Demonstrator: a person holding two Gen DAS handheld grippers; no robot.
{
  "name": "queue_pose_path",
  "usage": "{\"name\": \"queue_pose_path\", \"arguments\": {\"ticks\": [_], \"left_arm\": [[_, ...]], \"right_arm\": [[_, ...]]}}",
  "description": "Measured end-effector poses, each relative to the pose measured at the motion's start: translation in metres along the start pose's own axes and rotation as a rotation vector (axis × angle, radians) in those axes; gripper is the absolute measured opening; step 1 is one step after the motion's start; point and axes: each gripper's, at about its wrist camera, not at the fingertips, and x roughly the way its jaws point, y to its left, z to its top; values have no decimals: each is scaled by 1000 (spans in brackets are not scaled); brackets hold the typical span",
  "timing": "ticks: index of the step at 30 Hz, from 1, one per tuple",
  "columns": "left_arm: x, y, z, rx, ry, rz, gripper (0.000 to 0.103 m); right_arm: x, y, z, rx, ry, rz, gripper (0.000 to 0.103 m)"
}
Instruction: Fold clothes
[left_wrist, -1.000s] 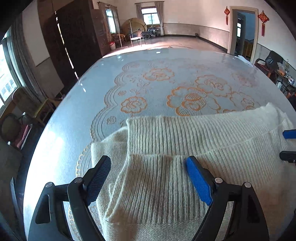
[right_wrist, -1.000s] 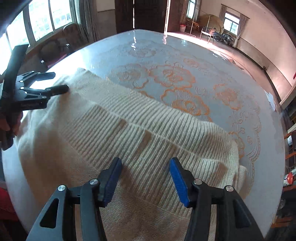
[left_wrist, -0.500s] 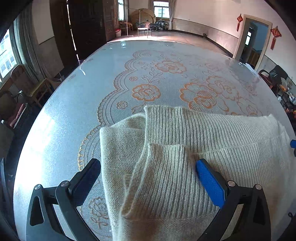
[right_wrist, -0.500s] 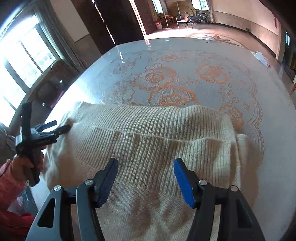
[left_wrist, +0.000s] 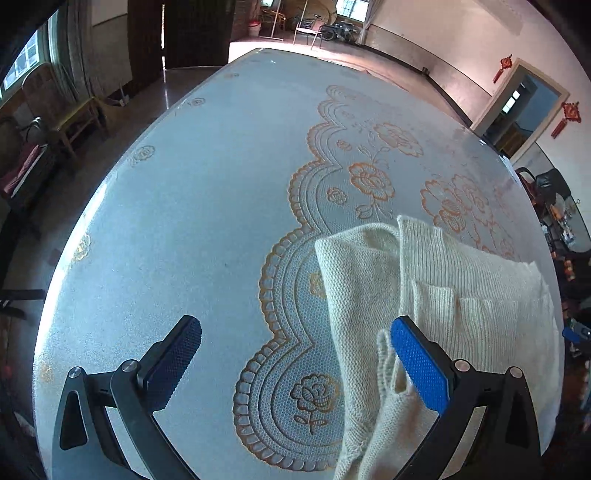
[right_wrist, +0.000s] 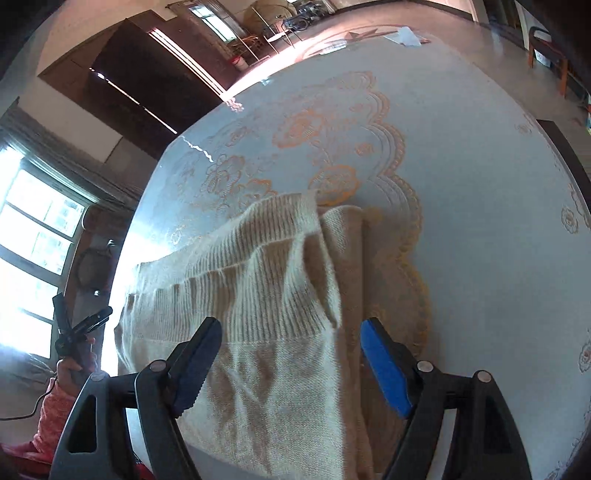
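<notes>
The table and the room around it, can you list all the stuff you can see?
Sweater: one, cream knit, folded, lying on the near part of the table.
Tablecloth: one, pale blue with orange flowers, covering the table.
Wooden chair: one, brown, by the window.
Wardrobe: one, dark, against the far wall.
Red hangings: two, beside the doorway.
Doorway: one, pale frame, in the side wall.
Left gripper: one, black with blue pads, open, holding nothing.
Right gripper: one, black with blue pads, jaws opening above the sweater.
Hand: one, pink sleeve, holding the left gripper.

Left tool (left_wrist: 295, 363) tilts downward, spread wide and empty; right tool (right_wrist: 291, 363), also tilted downward, is opening.
</notes>
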Motion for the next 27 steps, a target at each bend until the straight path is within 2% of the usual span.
{"name": "queue_pose_path", "arguments": {"ticks": [5, 8, 12, 18, 21, 25, 27], "left_arm": [[-6, -38, -12, 153, -10, -81, 103], [-10, -68, -22, 313, -28, -24, 103], [-2, -77, -26, 378, -6, -2, 103], [3, -46, -19, 197, 39, -87, 103], [9, -40, -17, 150, 82, -141, 103], [16, -43, -19, 147, 162, -245, 103], [13, -45, -24, 167, 177, -275, 103]], "right_arm": [[2, -2, -1, -5, 15, -7, 79], [6, 3, -1, -45, 39, -33, 79], [7, 14, 0, -142, 55, -116, 79], [3, -1, 4, -110, 79, -108, 79], [8, -15, 6, -75, 108, -91, 79], [19, -35, 8, 13, 183, -4, 79], [21, -44, 6, 47, 208, 35, 79]]}}
